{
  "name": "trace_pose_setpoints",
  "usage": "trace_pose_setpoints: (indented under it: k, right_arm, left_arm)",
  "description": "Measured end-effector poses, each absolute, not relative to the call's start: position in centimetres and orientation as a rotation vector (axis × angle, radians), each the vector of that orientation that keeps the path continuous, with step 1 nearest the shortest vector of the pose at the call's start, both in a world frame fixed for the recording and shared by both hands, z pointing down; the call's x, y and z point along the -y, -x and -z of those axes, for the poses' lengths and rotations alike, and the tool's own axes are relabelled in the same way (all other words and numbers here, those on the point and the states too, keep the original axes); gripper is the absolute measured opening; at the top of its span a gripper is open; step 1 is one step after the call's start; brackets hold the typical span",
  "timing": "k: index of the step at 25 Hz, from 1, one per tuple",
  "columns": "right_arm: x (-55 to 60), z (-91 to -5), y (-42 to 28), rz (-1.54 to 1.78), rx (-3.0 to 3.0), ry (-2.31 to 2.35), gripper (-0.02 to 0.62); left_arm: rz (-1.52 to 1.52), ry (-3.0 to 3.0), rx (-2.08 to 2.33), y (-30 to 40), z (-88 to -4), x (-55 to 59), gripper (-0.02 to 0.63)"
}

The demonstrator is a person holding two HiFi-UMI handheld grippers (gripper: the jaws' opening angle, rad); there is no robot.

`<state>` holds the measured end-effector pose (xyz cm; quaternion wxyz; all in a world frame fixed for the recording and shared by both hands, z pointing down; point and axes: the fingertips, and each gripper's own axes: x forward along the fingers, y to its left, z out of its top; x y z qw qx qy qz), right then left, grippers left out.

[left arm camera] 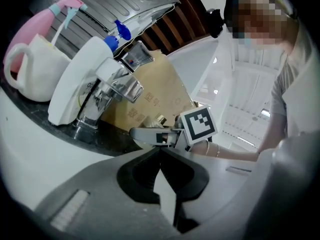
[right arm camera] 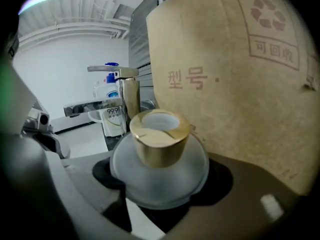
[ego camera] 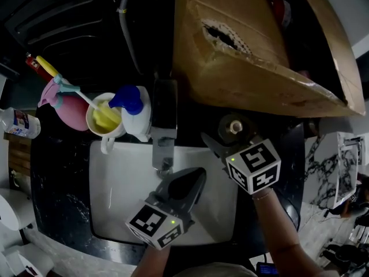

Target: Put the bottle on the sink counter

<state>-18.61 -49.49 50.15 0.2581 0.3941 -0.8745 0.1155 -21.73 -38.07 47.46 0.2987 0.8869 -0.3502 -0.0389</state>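
- Black stone counter (ego camera: 63,172) frames the white sink (ego camera: 115,180) in the head view. Your right gripper (ego camera: 228,140) reaches over the counter's back strip, to the right of the faucet (ego camera: 163,126). Its jaws sit around the bottle (ego camera: 233,126), whose gold cap faces up at you.
- In that view the bottle is just beside the lower edge of the cardboard box (ego camera: 248,45). You cannot tell whether its base touches the counter.
- Your left gripper (ego camera: 196,178) hangs over the sink basin, in front of the faucet, carrying nothing.
- Left of the faucet stand 3 things in a row: a white spray bottle (ego camera: 135,111) with a blue trigger, a cup (ego camera: 95,126) with something yellow in it, and a pink spray bottle (ego camera: 63,105).
- In the left gripper view your 2 jaws meet at their tips with nothing between them. Beyond them you see the right gripper's marker cube (left arm camera: 197,125), the faucet and the cardboard box.
- In the right gripper view both jaws press against the round frosted-glass body of the bottle, 1 on each side, and the gold cap stands clear above them. The cardboard box fills the right side, close behind the bottle. The faucet and the white spray bottle stand further back on the left.
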Motion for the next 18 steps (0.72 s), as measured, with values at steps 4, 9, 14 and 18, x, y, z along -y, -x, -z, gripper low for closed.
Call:
trace_pose_setpoints:
  k: [4, 9, 14, 18]
  right_arm:
    - [50.2, -50.8, 18.5, -0.297, 2.343, -1.075, 0.337]
    - [50.5, -51.6, 18.6, -0.252, 2.308, -1.046, 0.337]
    - [51.0, -51.7, 18.4, -0.309, 2.316, -1.072, 0.337]
    - [51.3, -52.0, 18.6, -0.348, 2.298, -1.065, 0.339]
  left_arm:
    - [0.109, -2.354, 0.937, 21.8, -47.4, 38.2, 0.006]
    - [0.108, -2.359, 0.919, 21.5, -47.5, 38.1, 0.006]
    - [0.103, -2.363, 0.904, 21.1, -47.5, 38.0, 0.006]
    - [0.101, -2.365, 0.893, 21.0, -47.4, 37.9, 0.006]
